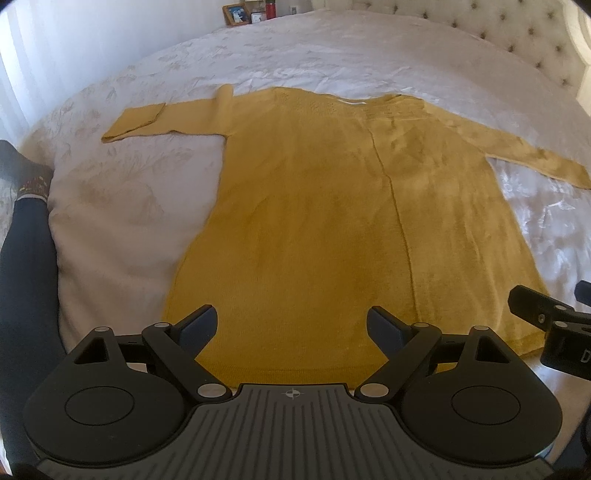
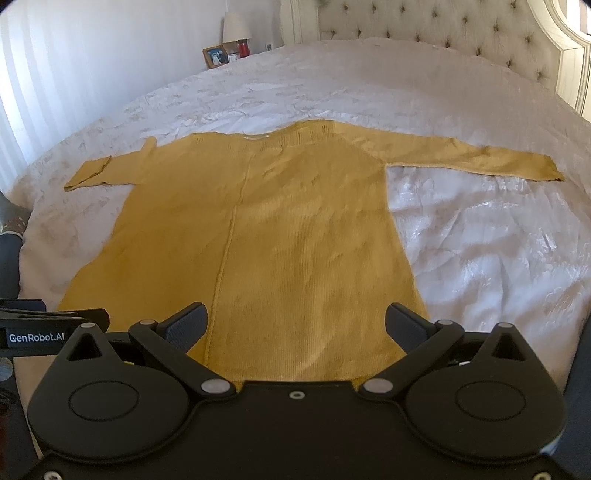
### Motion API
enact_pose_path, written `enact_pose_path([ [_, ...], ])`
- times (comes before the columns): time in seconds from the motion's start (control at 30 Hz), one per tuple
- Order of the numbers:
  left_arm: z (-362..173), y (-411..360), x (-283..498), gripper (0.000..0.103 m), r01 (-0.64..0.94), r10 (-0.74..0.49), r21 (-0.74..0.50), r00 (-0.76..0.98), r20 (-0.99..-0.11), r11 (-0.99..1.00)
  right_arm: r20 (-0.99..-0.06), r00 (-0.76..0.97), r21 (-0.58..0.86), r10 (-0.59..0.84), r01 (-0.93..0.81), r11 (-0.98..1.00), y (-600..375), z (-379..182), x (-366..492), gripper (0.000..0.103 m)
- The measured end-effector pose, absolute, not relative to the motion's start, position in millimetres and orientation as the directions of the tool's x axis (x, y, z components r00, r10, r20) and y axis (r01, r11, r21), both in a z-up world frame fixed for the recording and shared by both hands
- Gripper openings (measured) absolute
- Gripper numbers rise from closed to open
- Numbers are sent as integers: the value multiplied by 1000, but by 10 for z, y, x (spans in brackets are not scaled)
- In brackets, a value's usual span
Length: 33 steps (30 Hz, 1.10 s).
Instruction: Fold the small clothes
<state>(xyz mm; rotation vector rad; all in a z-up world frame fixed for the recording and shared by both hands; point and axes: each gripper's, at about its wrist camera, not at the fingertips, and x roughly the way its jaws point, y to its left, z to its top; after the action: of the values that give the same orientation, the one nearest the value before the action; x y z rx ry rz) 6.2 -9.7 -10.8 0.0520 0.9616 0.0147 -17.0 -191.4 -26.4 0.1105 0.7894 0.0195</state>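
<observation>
A mustard-yellow knit sweater (image 1: 314, 206) lies flat on the white bedspread (image 1: 122, 221), neck away from me, hem near me. Its left sleeve (image 1: 147, 120) is bent back on itself near the cuff; the right sleeve (image 2: 472, 158) stretches straight out. My left gripper (image 1: 291, 325) hovers open over the hem, nothing between its fingers. My right gripper (image 2: 295, 321) is open too, above the hem's right part, and holds nothing. In the left wrist view the right gripper's black body (image 1: 546, 321) shows at the right edge. The sweater (image 2: 266, 236) has a seam running down its middle.
A tufted headboard (image 2: 443, 22) stands at the far right. A bedside surface holds a photo frame (image 2: 215, 56), a lamp (image 2: 236, 26) and a red jar (image 2: 243, 47). A person's dark-clad leg with a patterned sock (image 1: 26, 177) rests at the bed's left edge.
</observation>
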Motion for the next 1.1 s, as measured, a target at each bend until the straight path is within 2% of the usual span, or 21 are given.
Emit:
enact_pose_path([
  [1.1, -301, -21, 265, 87, 15, 29, 45, 563, -826, 999, -736, 669, 155, 105, 16, 988, -1944, -469, 117, 102],
])
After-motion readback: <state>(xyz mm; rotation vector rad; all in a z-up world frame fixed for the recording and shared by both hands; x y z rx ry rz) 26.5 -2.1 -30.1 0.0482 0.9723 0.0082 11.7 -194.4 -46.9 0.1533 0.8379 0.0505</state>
